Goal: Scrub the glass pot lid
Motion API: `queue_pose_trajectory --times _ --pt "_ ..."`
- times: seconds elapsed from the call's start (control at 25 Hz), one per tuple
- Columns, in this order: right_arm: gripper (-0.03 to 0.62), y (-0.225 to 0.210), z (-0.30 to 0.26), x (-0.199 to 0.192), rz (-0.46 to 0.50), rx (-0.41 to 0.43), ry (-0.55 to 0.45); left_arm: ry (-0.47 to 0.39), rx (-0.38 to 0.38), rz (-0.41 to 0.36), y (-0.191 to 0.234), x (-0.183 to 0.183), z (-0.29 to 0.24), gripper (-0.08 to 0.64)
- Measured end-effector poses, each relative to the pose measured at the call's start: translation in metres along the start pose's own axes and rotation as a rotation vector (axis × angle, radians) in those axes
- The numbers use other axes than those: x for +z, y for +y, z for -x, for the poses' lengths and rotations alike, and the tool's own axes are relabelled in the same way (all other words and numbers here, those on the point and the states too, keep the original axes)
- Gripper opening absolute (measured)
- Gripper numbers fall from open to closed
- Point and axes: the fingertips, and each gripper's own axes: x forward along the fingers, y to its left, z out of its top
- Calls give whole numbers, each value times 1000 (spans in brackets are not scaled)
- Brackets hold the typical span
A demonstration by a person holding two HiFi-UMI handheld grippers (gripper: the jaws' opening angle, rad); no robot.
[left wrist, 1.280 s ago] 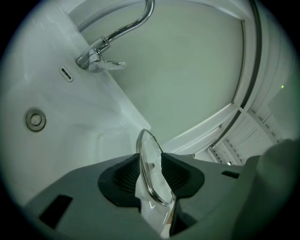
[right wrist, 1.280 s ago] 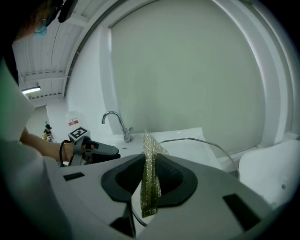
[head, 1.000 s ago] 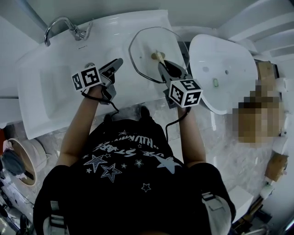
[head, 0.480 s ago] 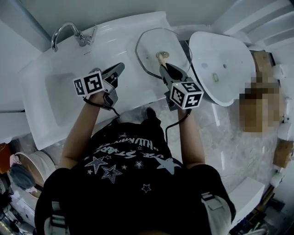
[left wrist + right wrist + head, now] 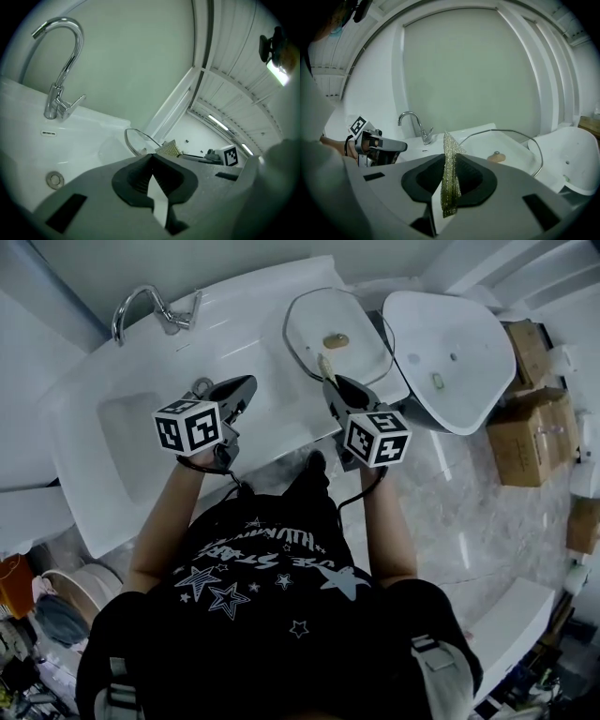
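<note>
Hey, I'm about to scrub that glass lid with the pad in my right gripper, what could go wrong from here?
The glass lid lies loose on the smooth white basin ledge, and the left gripper is shut, empty and away from it, so a scrubbing push might slide it. The right gripper pinches a thin, floppy scouring pad, which might fold or pull free.

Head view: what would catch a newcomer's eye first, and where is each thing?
The round glass pot lid with its wooden knob lies on the white counter, right of the basin. Just short of it, the right gripper is shut on a glittery olive scrubbing cloth; the left gripper is shut, empty.
</note>
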Motion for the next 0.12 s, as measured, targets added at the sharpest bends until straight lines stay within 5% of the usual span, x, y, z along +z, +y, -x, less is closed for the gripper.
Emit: queue_pose_trajectory --times 0.12 --pt "71 13 4 -10 -13 -3 10 36 23 -80 -4 -10 13 8"
